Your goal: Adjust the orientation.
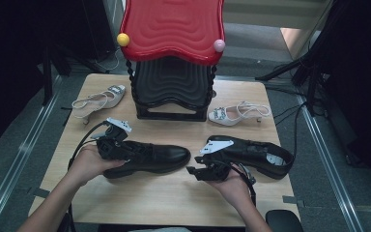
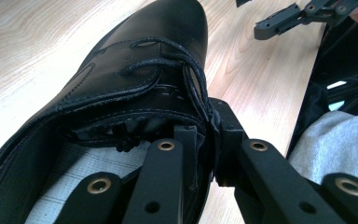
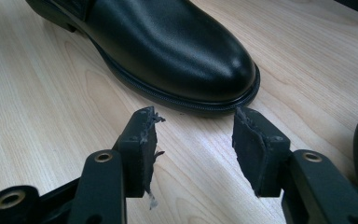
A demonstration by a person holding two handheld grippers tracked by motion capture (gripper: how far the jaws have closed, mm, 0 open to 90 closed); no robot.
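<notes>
From above, the left hand-held gripper (image 1: 117, 146) is clamped on the collar of a black lace-up shoe (image 1: 162, 155) lying mid-surface (image 1: 174, 198), toe toward the right hand-held gripper (image 1: 198, 171). That one sits low beside a second black shoe (image 1: 258, 153), jaws apart and empty.

In the left gripper view, the pads pinch the shoe's (image 2: 135, 93) side wall just beside the laces (image 2: 186, 70).

In the right gripper view, the worn pads (image 3: 144, 140) stand apart over bare wood, near the first shoe's toe (image 3: 186, 60), not touching it.
</notes>
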